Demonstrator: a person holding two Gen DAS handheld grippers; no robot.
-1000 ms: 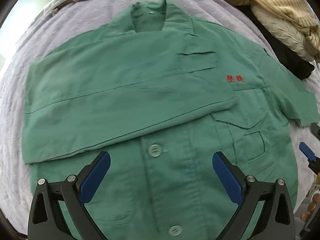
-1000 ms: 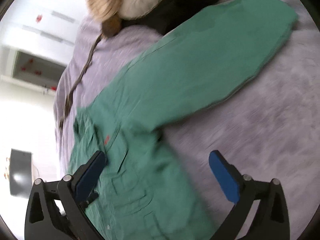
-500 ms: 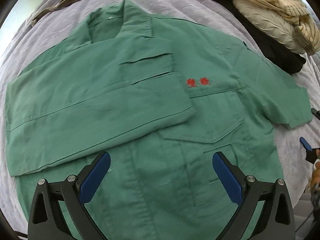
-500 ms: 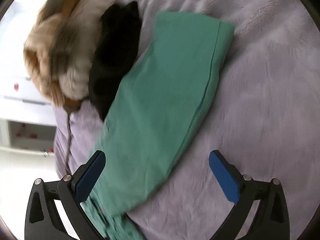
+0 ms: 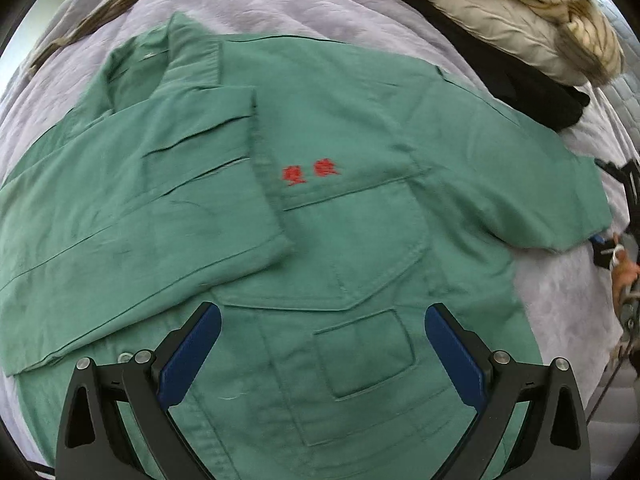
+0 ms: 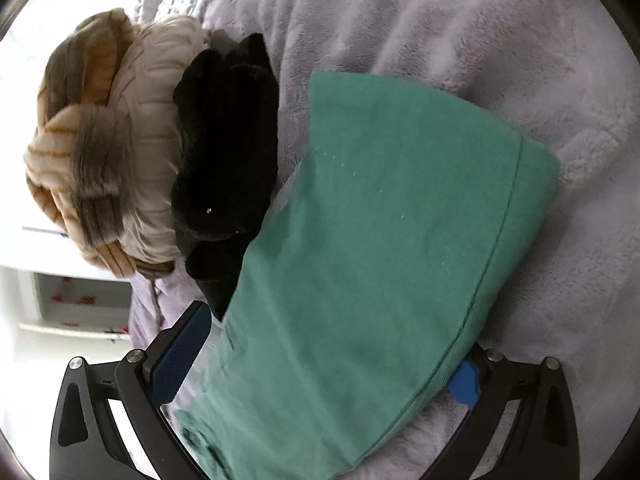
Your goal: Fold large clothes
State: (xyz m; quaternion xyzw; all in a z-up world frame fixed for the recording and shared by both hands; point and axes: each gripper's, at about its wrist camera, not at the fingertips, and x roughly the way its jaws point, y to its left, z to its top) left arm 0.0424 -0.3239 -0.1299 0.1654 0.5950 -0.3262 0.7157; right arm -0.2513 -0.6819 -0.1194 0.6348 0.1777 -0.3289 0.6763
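The green jacket [image 5: 344, 240] is spread on the lilac blanket [image 6: 500, 40]; left gripper [image 5: 322, 354] is held apart above it, right gripper [image 6: 328, 364] apart astride the sleeve [image 6: 380, 240] at 3 o'clock

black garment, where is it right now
In the right wrist view the black garment lies left of centre on the purple blanket, between the beige striped clothes and the green sleeve.
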